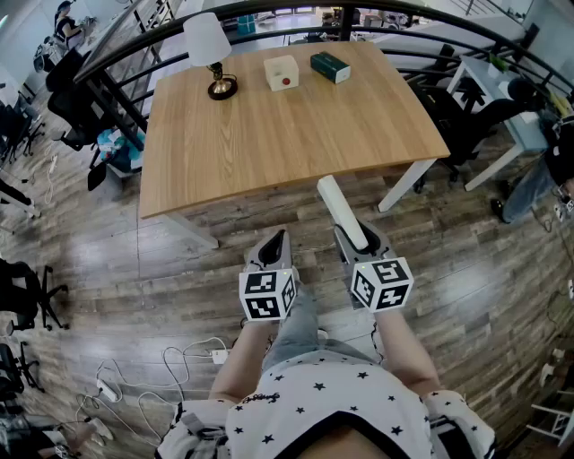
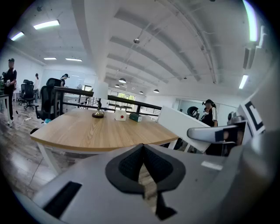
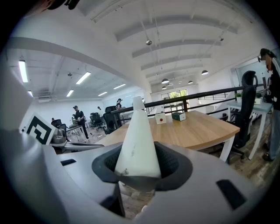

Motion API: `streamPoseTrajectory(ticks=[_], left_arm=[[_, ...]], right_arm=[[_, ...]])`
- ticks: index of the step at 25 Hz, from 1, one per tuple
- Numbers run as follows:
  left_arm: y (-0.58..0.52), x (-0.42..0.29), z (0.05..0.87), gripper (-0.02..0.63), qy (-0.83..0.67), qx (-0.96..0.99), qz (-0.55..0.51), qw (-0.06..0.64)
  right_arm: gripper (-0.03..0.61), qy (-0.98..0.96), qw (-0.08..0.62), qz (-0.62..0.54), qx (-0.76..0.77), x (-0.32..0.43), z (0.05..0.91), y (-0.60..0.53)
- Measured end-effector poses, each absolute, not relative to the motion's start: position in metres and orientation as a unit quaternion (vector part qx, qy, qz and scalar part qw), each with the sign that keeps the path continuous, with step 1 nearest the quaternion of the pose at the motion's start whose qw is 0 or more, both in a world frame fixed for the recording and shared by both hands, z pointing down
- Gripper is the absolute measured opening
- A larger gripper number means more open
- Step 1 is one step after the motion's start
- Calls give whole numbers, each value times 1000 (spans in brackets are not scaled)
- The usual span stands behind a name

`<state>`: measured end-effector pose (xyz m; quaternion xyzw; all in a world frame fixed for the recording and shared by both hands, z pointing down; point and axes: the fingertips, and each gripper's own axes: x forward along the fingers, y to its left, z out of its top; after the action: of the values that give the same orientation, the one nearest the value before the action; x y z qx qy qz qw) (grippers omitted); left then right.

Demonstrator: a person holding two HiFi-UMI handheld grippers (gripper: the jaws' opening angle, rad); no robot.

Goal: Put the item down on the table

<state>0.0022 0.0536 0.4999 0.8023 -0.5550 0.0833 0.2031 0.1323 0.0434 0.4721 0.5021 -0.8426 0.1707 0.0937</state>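
A long white cylinder sticks forward out of my right gripper, whose jaws are shut on its near end; its far tip reaches the front edge of the wooden table. In the right gripper view the cylinder rises between the dark pads, pointing at the table. My left gripper hangs beside it, just short of the table edge, shut with nothing in it. In the left gripper view its pads meet, and the white cylinder shows at the right.
At the table's far edge stand a small lamp, a white box with a red dot and a green box. A black railing runs behind. Office chairs, a white desk and floor cables surround me.
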Motion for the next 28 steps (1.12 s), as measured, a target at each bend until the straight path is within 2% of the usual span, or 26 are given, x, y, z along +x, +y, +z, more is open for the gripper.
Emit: streamPoseTrajectory(ticks=[9, 28], left_arm=[[188, 11, 497, 11, -567, 792, 64, 218], [239, 15, 482, 12, -574, 787, 39, 223]], right_arm=[[155, -854, 83, 178, 482, 141, 470, 168], [155, -868, 61, 172, 462, 143, 455, 217]])
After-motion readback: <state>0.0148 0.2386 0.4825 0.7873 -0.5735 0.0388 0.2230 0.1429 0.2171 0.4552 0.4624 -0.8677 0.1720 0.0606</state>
